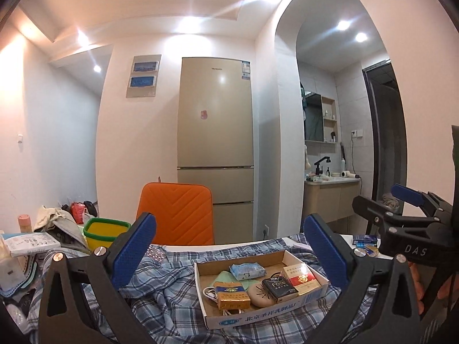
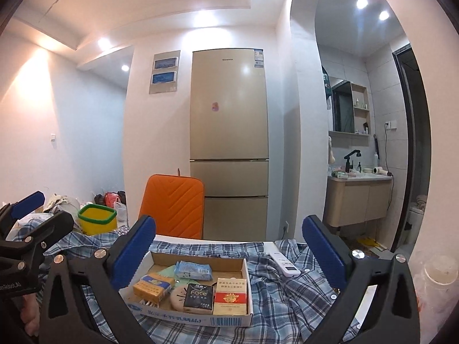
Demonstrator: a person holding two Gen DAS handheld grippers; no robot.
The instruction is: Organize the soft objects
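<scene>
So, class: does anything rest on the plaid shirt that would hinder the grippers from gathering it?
Yes. The cardboard tray of small packets sits on the plaid shirt, and a white remote lies on it to the tray's right.

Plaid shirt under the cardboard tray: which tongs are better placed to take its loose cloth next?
Probably the right tongs. They stand open and empty, with bare plaid shirt bunched beside the cardboard tray. The left tongs, also open, look straight over the tray.

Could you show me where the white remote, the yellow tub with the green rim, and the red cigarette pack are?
white remote point(image 2: 284, 261): right wrist view, middle of its body.
yellow tub point(image 2: 96, 223): right wrist view, front wall.
red cigarette pack point(image 2: 231, 296): right wrist view, top face.
</scene>
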